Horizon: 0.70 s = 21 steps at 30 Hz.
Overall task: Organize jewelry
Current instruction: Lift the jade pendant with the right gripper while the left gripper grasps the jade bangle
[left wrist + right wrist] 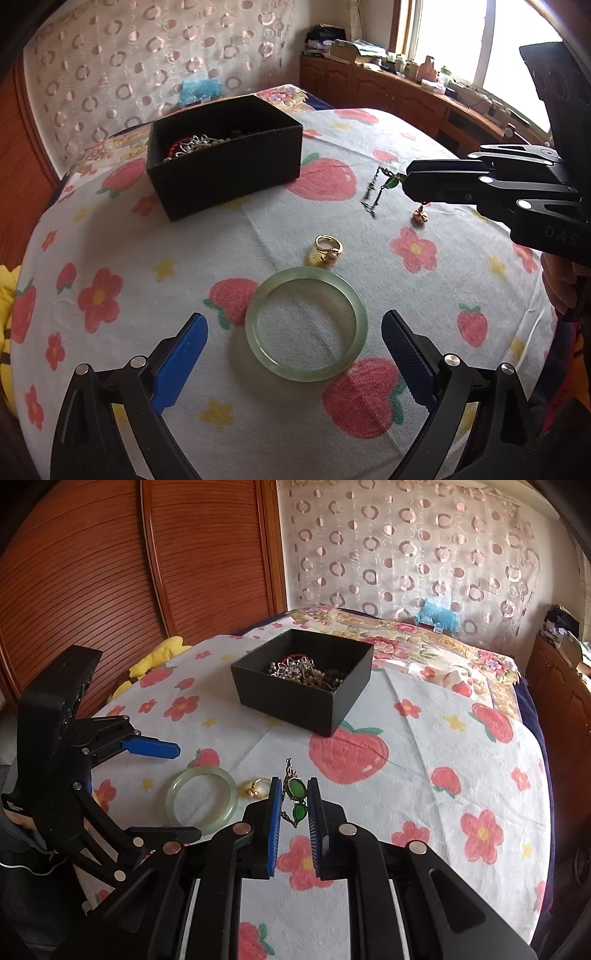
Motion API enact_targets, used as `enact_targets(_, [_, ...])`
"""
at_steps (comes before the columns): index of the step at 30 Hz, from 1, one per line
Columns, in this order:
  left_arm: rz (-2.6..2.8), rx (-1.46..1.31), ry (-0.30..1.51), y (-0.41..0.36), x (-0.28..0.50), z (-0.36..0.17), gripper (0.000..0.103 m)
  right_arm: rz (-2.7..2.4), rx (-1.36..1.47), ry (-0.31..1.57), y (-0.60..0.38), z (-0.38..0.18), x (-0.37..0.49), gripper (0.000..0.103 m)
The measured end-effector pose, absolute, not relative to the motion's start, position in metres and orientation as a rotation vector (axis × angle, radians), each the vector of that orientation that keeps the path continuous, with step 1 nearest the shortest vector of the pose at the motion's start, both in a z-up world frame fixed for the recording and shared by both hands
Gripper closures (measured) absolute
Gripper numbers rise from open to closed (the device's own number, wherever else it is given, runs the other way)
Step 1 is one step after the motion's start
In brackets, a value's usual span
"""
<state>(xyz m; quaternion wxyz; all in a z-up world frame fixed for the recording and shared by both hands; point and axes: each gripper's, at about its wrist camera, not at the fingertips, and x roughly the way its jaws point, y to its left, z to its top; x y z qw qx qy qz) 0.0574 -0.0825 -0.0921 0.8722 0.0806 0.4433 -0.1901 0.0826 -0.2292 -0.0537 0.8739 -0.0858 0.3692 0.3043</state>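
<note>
A black box (236,177) holding several pieces of jewelry stands at the far side of the cloth; it also shows in the right wrist view (295,698). A pale green bangle (306,328) lies flat between the open fingers of my left gripper (295,332), also seen in the right wrist view (201,799). A gold ring (328,251) lies just beyond it. My right gripper (293,797) is shut on a green-stone pendant (297,790) and holds it above the cloth; its chain (375,192) dangles in the left wrist view. A small gold piece (420,217) lies under the right gripper (406,181).
The flower-and-strawberry cloth (147,280) covers a bed. A wooden wardrobe (110,572) stands to the left and a cluttered wooden cabinet (388,85) by the window. A yellow soft toy (155,661) lies at the cloth's far left edge.
</note>
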Motion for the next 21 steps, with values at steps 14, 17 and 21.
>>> enact_targets(14, [-0.399,0.225,0.917,-0.096,0.054,-0.096,0.034,0.633,-0.178,0.793,-0.231,-0.067,0.08,0.09])
enact_targets(17, [-0.399,0.223,0.912,-0.094,0.052,-0.096,0.034,0.637,-0.182,0.794,-0.23,-0.068,0.079,0.09])
enact_targets(21, [-0.387,0.194,0.894,-0.088,0.053,-0.092,0.034,0.64,-0.187,0.786,-0.229,-0.068,0.079,0.09])
